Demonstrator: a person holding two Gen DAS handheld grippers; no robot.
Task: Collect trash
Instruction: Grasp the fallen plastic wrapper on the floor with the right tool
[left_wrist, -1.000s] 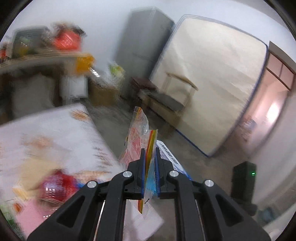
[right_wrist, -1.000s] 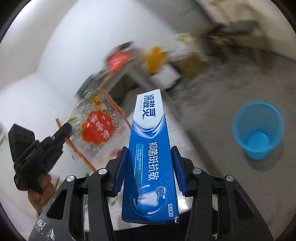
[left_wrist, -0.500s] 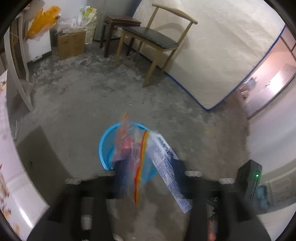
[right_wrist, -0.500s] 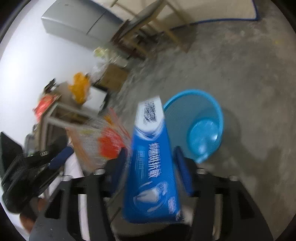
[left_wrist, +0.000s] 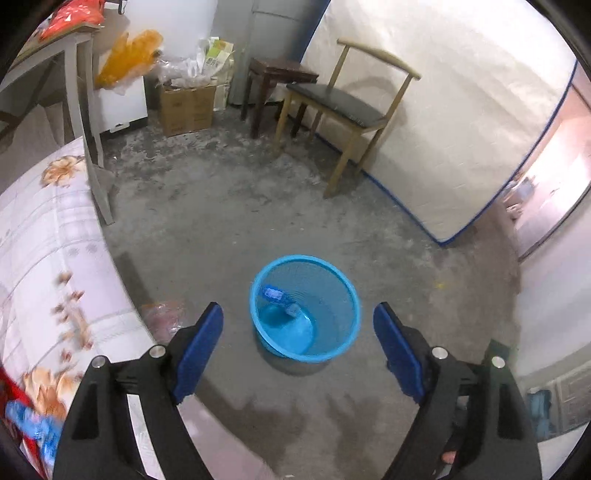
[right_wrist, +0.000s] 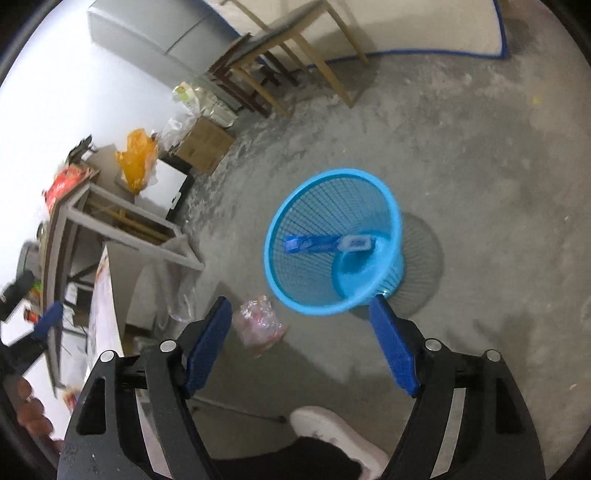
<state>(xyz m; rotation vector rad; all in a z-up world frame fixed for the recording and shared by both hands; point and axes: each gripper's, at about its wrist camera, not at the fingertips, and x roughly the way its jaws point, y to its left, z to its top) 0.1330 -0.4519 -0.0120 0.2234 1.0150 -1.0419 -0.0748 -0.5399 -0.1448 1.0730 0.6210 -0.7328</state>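
At the left, on the bare concrete floor (right_wrist: 480, 184) just beside the bed with the flowered white cover (left_wrist: 44, 258), lies a crinkled clear-and-red plastic snack bag (right_wrist: 260, 325), outside the bin and close to its rim; the left gripper (left_wrist: 297, 345) has just been opening and now stands spread wide with nothing between its blue pads. In the middle the round blue mesh plastic wastebasket (right_wrist: 388, 206) stands upright, the long blue toothpaste box (right_wrist: 325, 243) resting slantwise inside it. The right gripper (right_wrist: 301, 345) has likewise just been opening and is released, empty. The drop step looks finished for the box only; the bag appears to have missed, so the next move probably calls for lowering a gripper to the floor, pinching the bag and lifting it over the rim.
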